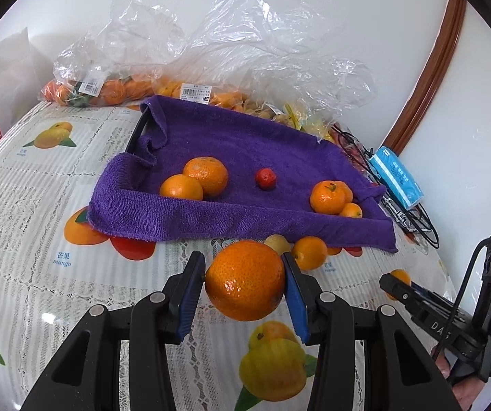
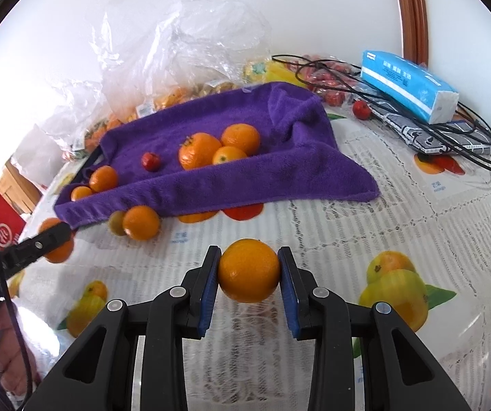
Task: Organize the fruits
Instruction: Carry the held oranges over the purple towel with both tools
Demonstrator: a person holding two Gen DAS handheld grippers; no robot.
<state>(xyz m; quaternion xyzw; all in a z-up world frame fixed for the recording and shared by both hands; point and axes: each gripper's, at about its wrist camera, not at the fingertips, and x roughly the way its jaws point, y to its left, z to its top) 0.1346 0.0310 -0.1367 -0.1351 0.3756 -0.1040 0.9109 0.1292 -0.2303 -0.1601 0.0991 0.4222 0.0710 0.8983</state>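
Observation:
My left gripper (image 1: 243, 261) is shut on a large orange (image 1: 245, 279), held just above the fruit-print tablecloth (image 1: 39, 205). My right gripper (image 2: 249, 253) is shut on a smaller orange (image 2: 248, 270). Beyond both lies a purple towel (image 1: 245, 144) (image 2: 279, 174) carrying two oranges (image 1: 194, 179) at its left, a small red fruit (image 1: 265, 178) in the middle and a few oranges (image 1: 329, 197) at its right. A loose small orange (image 1: 309, 252) and a yellowish fruit (image 1: 278, 242) rest at the towel's front edge. Each gripper shows at the side of the other's view.
Clear plastic bags of oranges (image 1: 108, 89) and other fruit line the wall behind the towel. A blue tissue pack (image 2: 406, 85), black cables (image 2: 468, 144) and a power strip (image 2: 416, 137) sit at the right. A black tray edge (image 1: 139, 130) shows under the towel's left side.

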